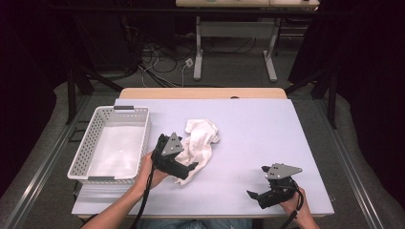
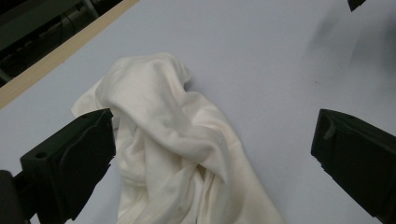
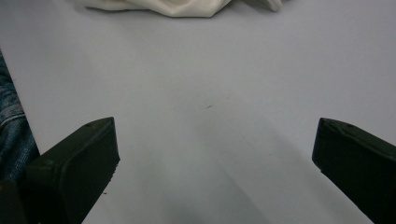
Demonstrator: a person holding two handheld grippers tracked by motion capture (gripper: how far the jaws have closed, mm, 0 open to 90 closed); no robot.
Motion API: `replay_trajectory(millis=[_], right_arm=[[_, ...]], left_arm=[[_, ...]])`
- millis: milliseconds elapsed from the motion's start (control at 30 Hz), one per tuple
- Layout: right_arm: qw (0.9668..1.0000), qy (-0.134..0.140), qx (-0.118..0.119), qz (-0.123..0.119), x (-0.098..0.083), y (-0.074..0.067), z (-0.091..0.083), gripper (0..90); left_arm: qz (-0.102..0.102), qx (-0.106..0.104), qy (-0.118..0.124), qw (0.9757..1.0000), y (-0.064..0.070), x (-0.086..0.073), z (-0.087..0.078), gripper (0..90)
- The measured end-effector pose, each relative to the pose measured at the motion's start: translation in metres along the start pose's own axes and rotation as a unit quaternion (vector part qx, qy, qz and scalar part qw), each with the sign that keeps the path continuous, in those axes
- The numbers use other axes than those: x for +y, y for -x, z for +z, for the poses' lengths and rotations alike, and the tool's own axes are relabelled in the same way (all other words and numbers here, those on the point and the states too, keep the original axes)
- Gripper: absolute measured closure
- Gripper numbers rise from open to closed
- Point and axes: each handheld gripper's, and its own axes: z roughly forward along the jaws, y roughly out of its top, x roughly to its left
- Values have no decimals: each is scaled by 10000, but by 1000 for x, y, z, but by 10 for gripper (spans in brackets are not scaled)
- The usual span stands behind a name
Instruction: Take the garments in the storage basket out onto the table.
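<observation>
**Both grippers open near the cloth**

The white cloth (image 1: 200, 145) lies crumpled near the middle of the table (image 1: 258, 129). The left gripper (image 1: 184, 167) stands over its near end, jaws spread. The right gripper (image 1: 260, 193) rests near the front right corner, jaws spread too. A white basket (image 1: 83, 143) stands at the left edge.

Right of the cloth (image 1: 199, 145) the table (image 1: 258, 129) lies bare and passable. Left of the cloth, the basket (image 1: 90, 138) blocks the way; a narrow gap separates them.
</observation>
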Motion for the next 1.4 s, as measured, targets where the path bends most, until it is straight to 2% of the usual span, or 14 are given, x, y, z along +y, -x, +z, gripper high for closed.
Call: replay_trajectory(millis=[67,167,200,433,467,633,900,1100,1167,1300,1400], right_arm=[[10000,6,14,-17,0,0,0,2],[10000,-1,13,-24,0,1,0,2],[10000,4,-3,-11,0,0,0,2],[10000,-20,44,-47,0,1,1,2],[10000,0,39,-11,0,0,1,2],[10000,-41,50,-54,0,-1,2,2],[9999,-72,81,-56,0,-1,2,3],[9999,-74,87,-62,0,-1,2,3],[9999,-63,71,-75,0,-1,2,3],[9999,-74,79,-56,0,-1,2,3],[9999,-66,83,-59,0,-1,2,3]], left_arm=[[15,-55,-76,10000,1,-1,-1,0],[-34,-42,-57,10000,2,-4,-3,0],[15,-54,-90,9999,2,-4,-4,0],[16,-40,-108,9999,2,-13,-12,0],[-39,-37,-103,9999,2,-15,-13,0],[-63,-48,-183,9998,2,-21,-18,0],[-76,36,-253,9996,0,-29,-29,0],[-200,124,-236,9994,-4,-37,-36,0],[-163,164,-246,9994,-5,-38,-38,0],[-250,159,-237,9993,-4,-43,-41,0],[-222,163,-257,9993,-4,-46,-44,0]])
